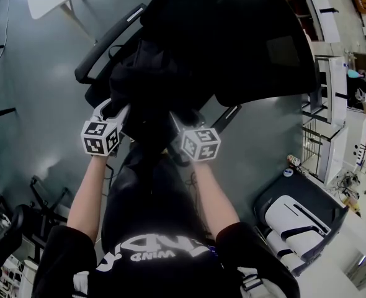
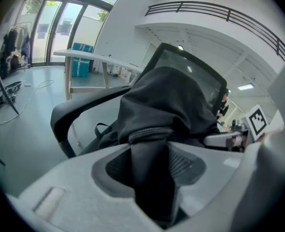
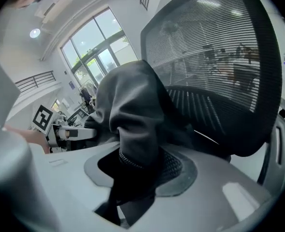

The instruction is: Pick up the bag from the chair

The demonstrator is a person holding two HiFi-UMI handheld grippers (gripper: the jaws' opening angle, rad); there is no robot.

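Black fabric fills both claws. The left claw (image 2: pixel 149 170) is clamped on a fold of the bag (image 2: pixel 169 98) just under its zip (image 2: pixel 149 133), and the right claw (image 3: pixel 135 175) is pinched tight on another fold. In the head view the two claws sit side by side at centre frame. The bag is bunched just above them against the mesh back of the chair (image 1: pixel 251 36), whose armrest (image 1: pixel 105 42) runs toward the upper left. Whether the bag has cleared the seat cannot be told. The lift looks best made with both claws rising level and together, then drawn back, so the strap loop (image 2: pixel 102 128) clears the armrest and the thin fabric does not slip.
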